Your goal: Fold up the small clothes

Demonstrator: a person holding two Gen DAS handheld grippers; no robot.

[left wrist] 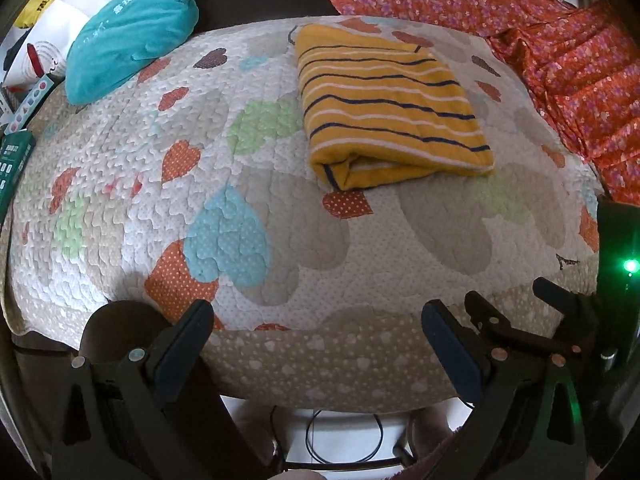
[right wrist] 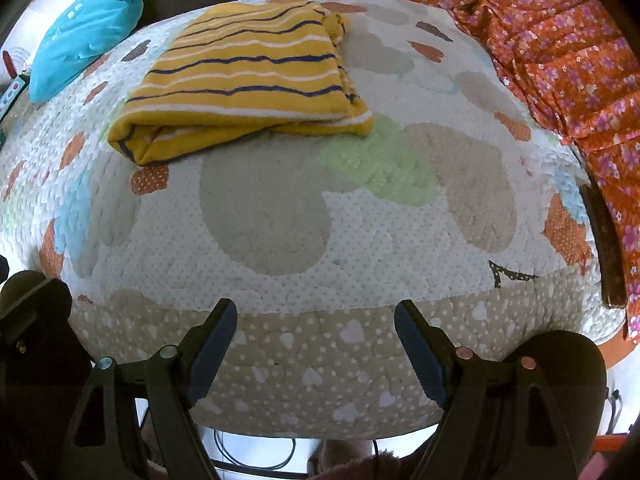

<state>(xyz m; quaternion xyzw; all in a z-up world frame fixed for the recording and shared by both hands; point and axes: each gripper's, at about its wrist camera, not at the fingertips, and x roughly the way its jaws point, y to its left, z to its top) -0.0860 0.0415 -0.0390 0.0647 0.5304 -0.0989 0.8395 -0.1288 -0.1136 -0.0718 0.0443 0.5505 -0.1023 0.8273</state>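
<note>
Here, from the left wrist: a yellow striped garment (left wrist: 390,104) lying folded into a thick rectangle on the heart-print quilt (left wrist: 248,184), toward its far side and slightly right of centre, layered open end facing the camera. Probably set there as the finished bundle, away from the near edge. Left gripper (left wrist: 320,344) spread wide with nothing between its fingers (left wrist: 182,344), hanging over the near border of the quilt and well apart from the garment, a stance that reads as a release rather than a reach. Part of the right gripper (left wrist: 560,316) visible at the lower right edge, beside a green indicator light (left wrist: 631,266). A teal pillow (left wrist: 128,40) at the far left corner, an orange floral cloth (left wrist: 560,48) heaped along the right, both clear of the folding area.

Next, from the right wrist: the same yellow striped garment (right wrist: 248,76) now up and left of centre, its rolled fold facing forward and a loose corner trailing right onto a green heart. Right gripper (right wrist: 316,344) likewise wide apart and holding nothing, level with the quilt's near edge (right wrist: 312,364). Teal pillow (right wrist: 80,36) at upper left, orange floral cloth (right wrist: 560,52) at upper right. Judged from the neat stack and both idle tools, folding of this piece appears complete or nearly so.
</note>
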